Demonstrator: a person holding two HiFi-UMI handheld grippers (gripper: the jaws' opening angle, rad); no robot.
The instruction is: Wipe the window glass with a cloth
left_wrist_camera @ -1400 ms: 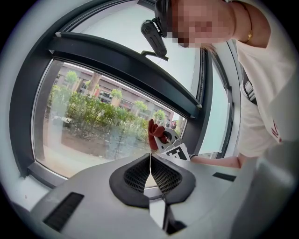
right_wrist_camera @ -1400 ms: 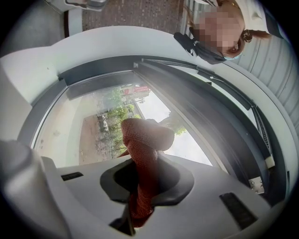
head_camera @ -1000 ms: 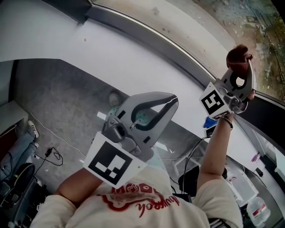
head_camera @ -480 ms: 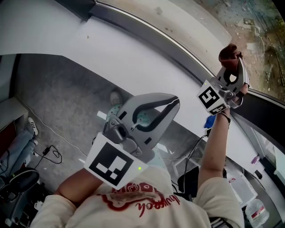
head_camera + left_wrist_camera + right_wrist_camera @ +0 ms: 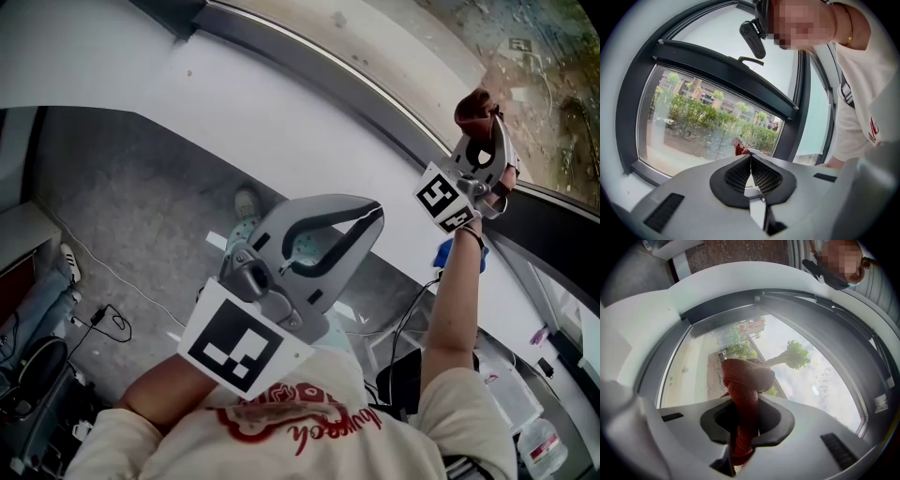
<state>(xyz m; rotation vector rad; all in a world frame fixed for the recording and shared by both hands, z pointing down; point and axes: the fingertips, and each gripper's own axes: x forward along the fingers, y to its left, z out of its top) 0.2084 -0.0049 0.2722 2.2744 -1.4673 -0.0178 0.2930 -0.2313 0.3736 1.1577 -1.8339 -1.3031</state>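
Red cloth [image 5: 743, 394] is sitting pinched between the jaws of the right gripper [image 5: 740, 425]. Its bunched end is sticking out past the jaw tips toward the window glass [image 5: 811, 380] — whether it is actually touching the pane I cannot tell. In the head view that gripper is being held up on an outstretched arm, close to the glass and just beside the dark window frame [image 5: 309, 56]. The cloth is showing at its far end. The left gripper [image 5: 364, 214] is hanging low near the person's chest, well apart from the window, over the grey floor [image 5: 122, 206] — its jaws are pressing together with nothing between them. Green trees [image 5: 794, 355] are showing through the glass.
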